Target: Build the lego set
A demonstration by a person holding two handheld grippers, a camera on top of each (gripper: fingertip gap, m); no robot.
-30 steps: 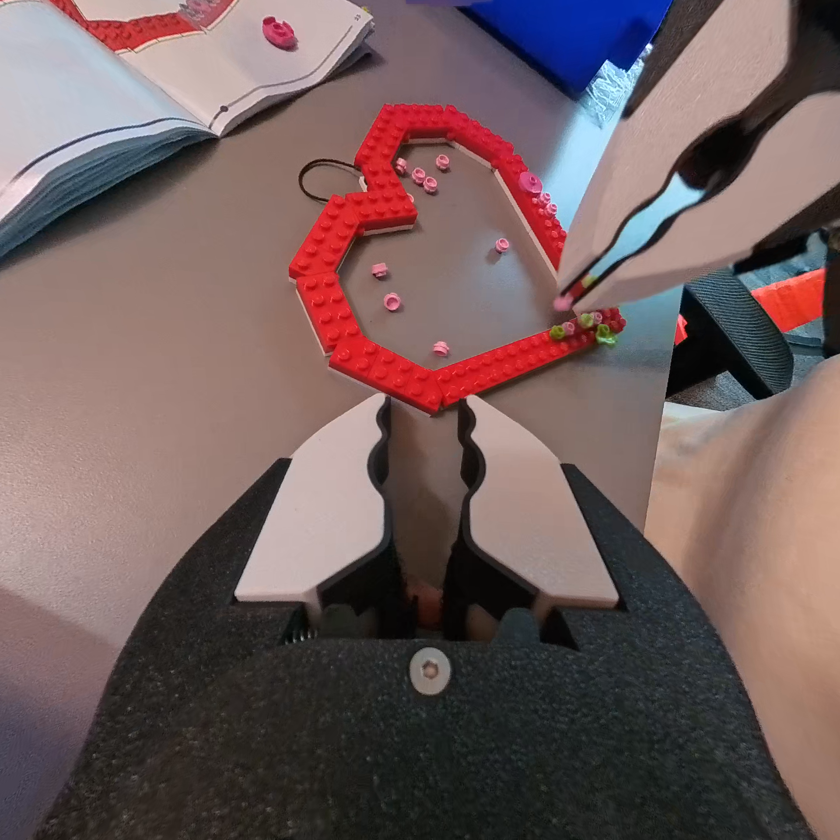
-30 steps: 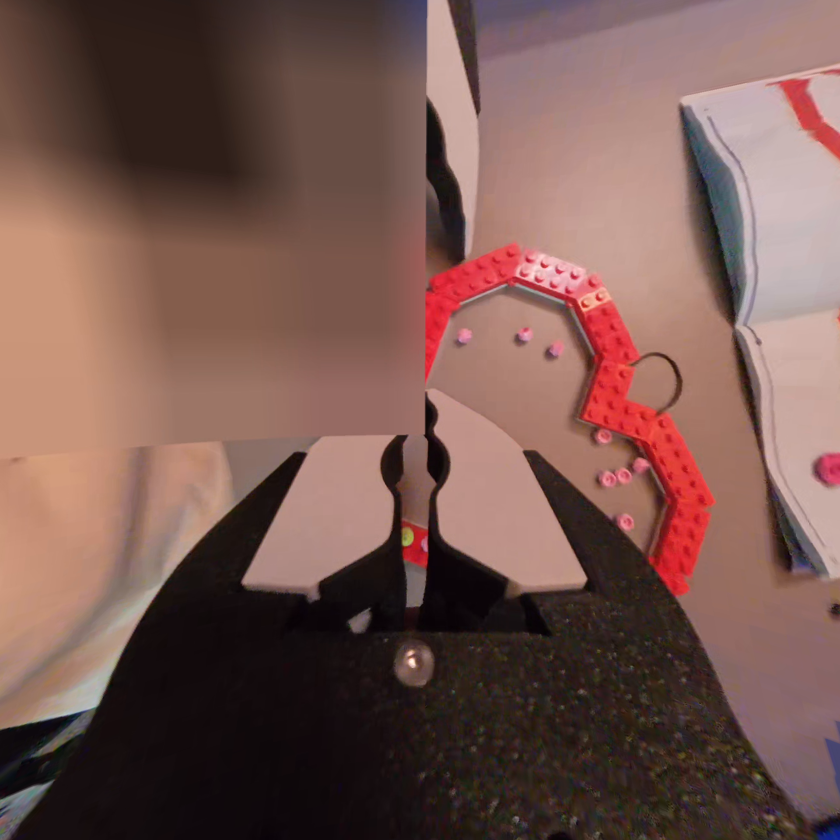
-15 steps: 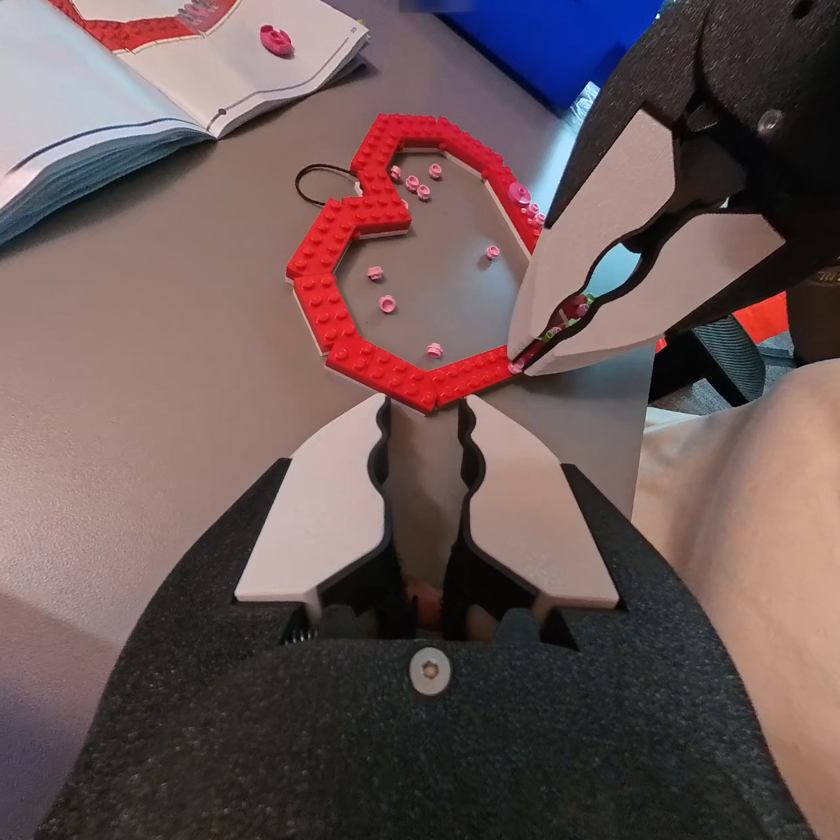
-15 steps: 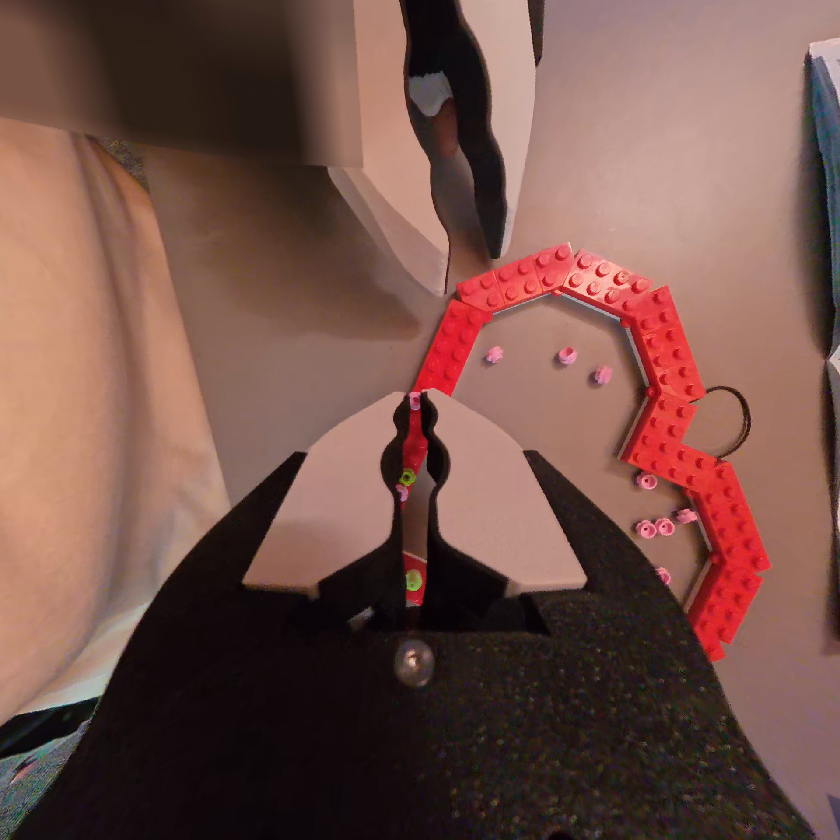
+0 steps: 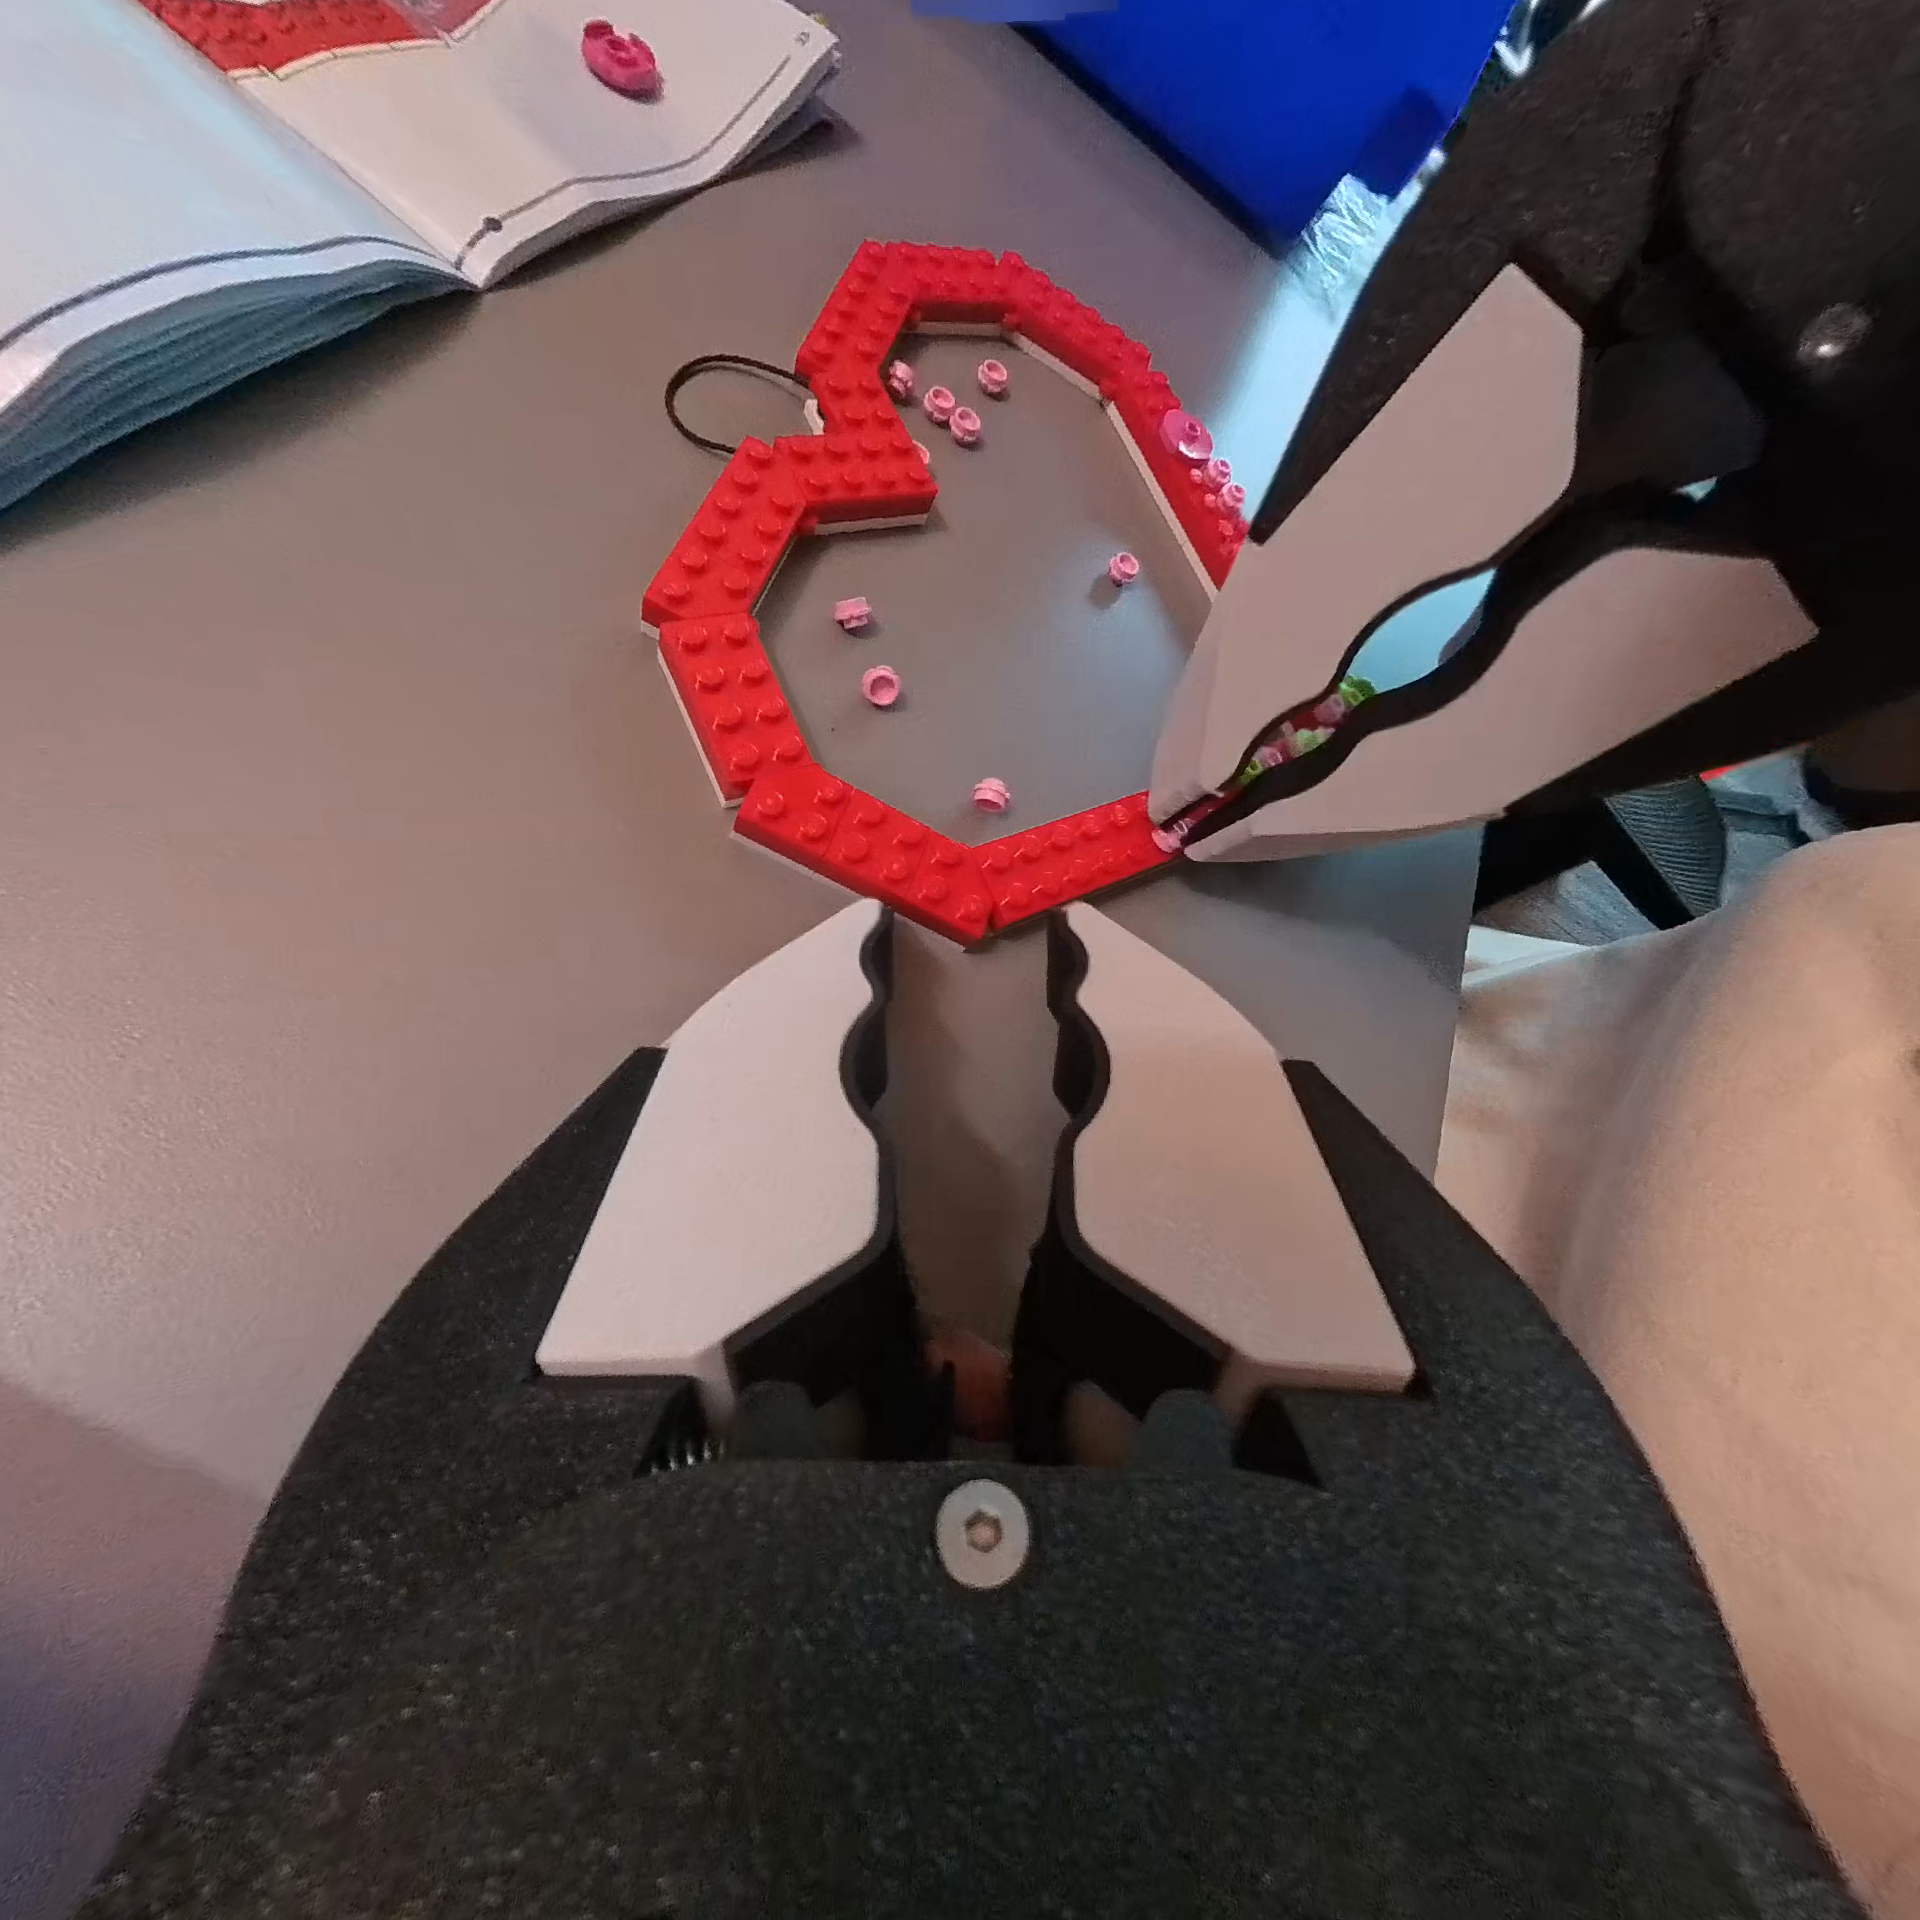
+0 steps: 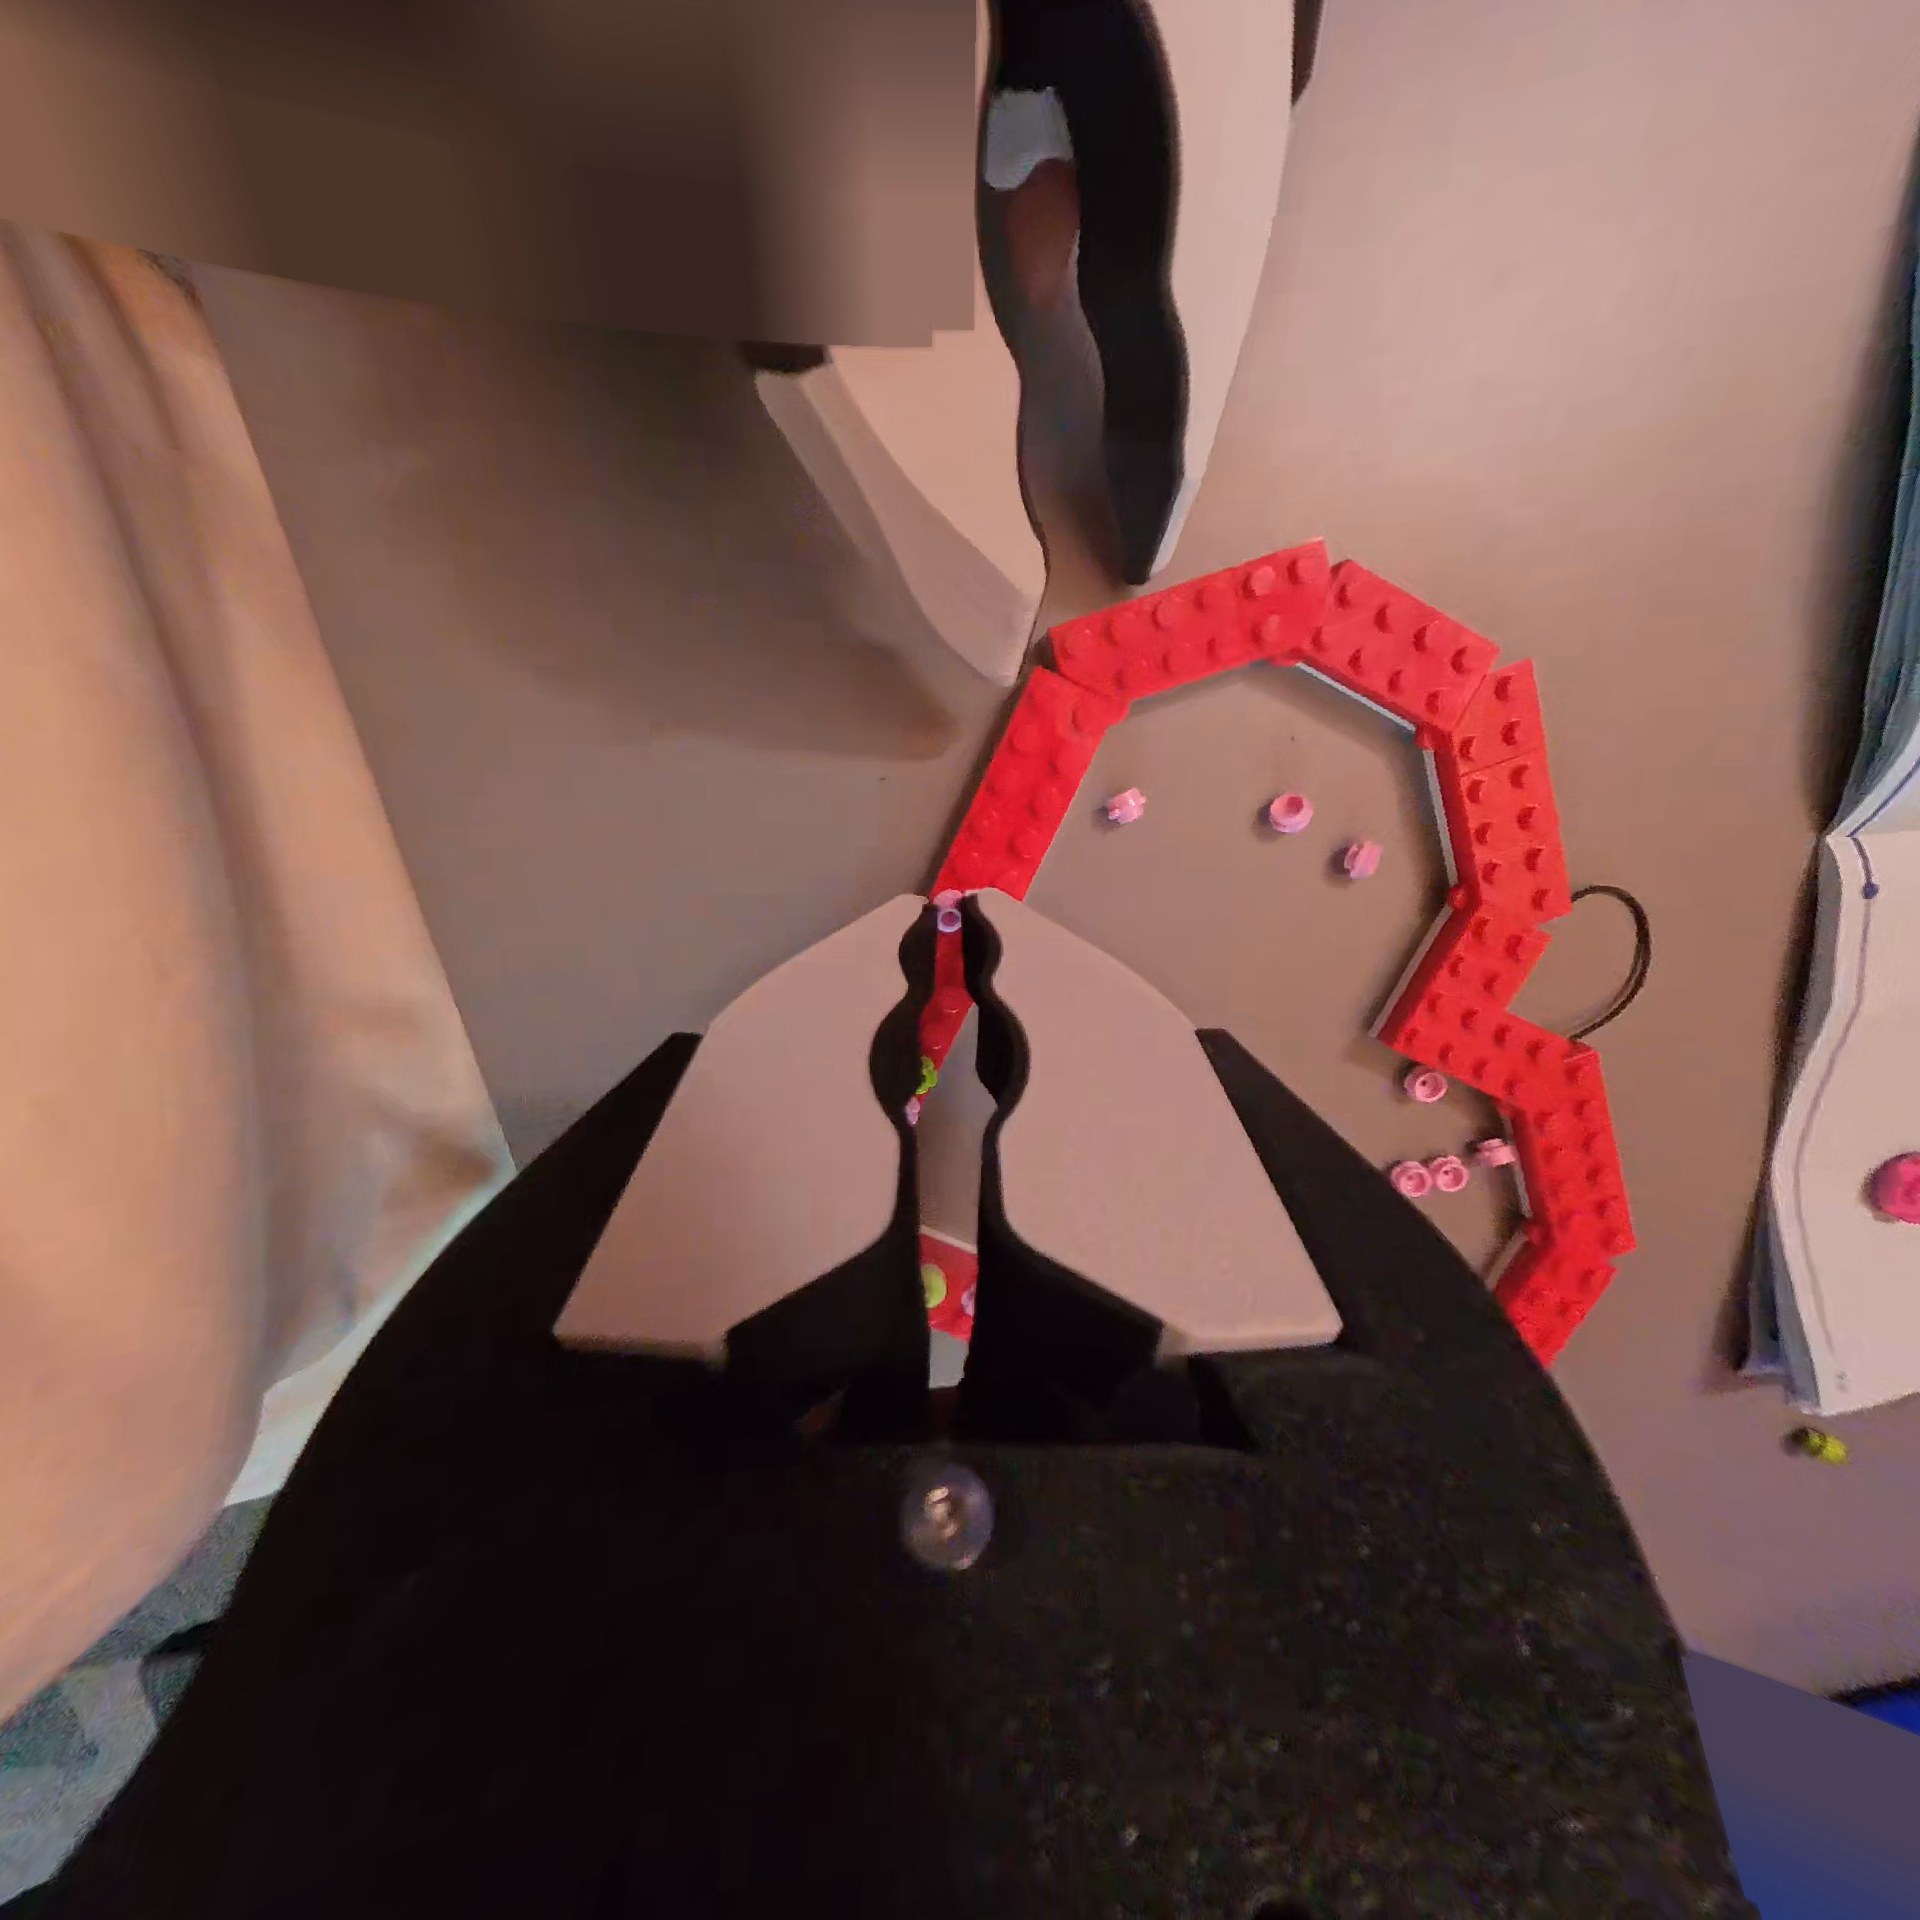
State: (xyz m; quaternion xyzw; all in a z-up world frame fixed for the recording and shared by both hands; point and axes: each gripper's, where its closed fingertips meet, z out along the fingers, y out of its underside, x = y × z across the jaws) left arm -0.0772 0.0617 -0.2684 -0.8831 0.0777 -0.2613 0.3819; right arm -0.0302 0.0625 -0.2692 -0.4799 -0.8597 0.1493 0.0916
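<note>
1. The red heart frame (image 5: 790, 717) of lego plates lies flat on the grey surface (image 5: 312, 831), near its edge.
2. The right gripper (image 6: 951, 914) has its tips pressed together on a small pink stud (image 6: 948, 918), held down against the frame's lower arm.
3. The left gripper (image 5: 971, 925) is spread, holding nothing, its tips flanking the heart's pointed bottom corner.
4. Loose pink studs (image 5: 881, 686) lie scattered on the surface inside the frame.
5. Pink and green pieces (image 5: 1294, 743) sit on the frame behind the right gripper's fingers.
6. A black cord loop (image 5: 717, 405) sticks out at the heart's notch.
7. An open instruction booklet (image 5: 260, 187) lies beyond, with a dark pink piece (image 5: 620, 62) on its page.
</note>
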